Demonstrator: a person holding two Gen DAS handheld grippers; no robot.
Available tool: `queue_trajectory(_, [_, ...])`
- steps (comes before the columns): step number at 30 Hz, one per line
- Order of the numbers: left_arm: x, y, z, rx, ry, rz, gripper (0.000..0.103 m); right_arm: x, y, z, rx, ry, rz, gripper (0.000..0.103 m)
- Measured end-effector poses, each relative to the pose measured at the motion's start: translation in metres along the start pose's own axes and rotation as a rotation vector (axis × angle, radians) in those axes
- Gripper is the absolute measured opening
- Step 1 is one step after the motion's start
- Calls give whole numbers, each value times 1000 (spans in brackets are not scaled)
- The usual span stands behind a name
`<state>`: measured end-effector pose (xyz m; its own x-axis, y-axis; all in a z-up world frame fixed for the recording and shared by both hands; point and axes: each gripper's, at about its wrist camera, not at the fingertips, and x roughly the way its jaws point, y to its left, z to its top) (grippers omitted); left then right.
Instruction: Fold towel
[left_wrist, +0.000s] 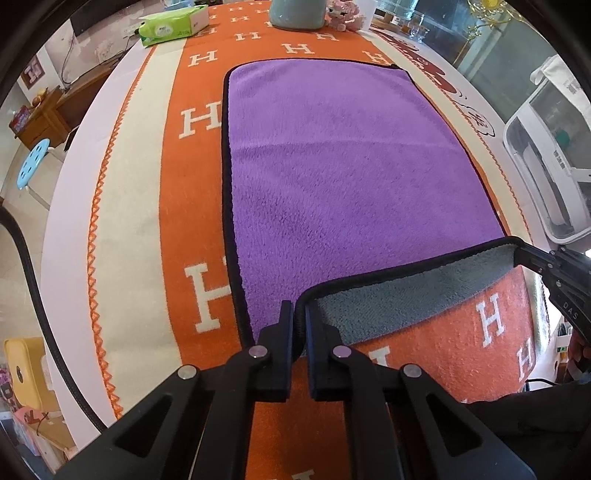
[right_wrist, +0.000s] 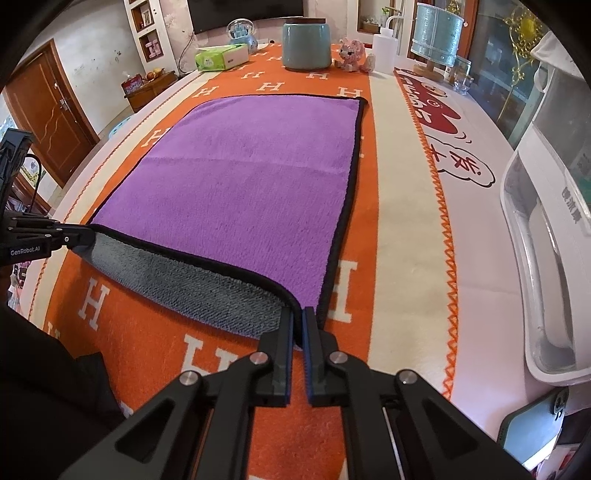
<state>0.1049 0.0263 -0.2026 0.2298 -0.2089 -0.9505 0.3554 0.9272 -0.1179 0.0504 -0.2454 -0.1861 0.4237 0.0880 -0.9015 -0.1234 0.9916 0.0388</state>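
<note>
A purple towel (left_wrist: 332, 166) with a black hem and grey underside lies flat on the orange blanket; it also shows in the right wrist view (right_wrist: 240, 192). Its near edge is lifted off the blanket, showing the grey underside (left_wrist: 406, 291). My left gripper (left_wrist: 298, 314) is shut on the towel's near left corner. My right gripper (right_wrist: 298, 317) is shut on the near right corner. The right gripper also shows at the right of the left wrist view (left_wrist: 524, 254), and the left gripper at the left of the right wrist view (right_wrist: 81, 234).
The orange blanket (left_wrist: 199, 206) with white H letters covers the table. At its far end stand a teal jar (right_wrist: 306, 44), a green tissue pack (right_wrist: 221, 57), a pink toy (right_wrist: 352, 55) and a white bottle (right_wrist: 384, 51). A white appliance (right_wrist: 546, 258) sits at the right.
</note>
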Motion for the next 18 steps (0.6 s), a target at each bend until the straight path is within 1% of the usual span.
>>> queue_trajectory(5, [-19,-4,10,19,-24,-5,3,-8,1,7,-14,-10,1,4])
queue_trajectory(8, [-35,-6,20,33,-58,-8,3,-15,1,14,-20,-21,-2,4])
queue_trajectory(14, [-65,-7,43,52,-132,-12,3,-33,-1,37,-37,-80,-23,4])
queue_trajectory(18, [-82,-5,60,83,-193,3,3,-42,-1,56,-55,-134,-44,4])
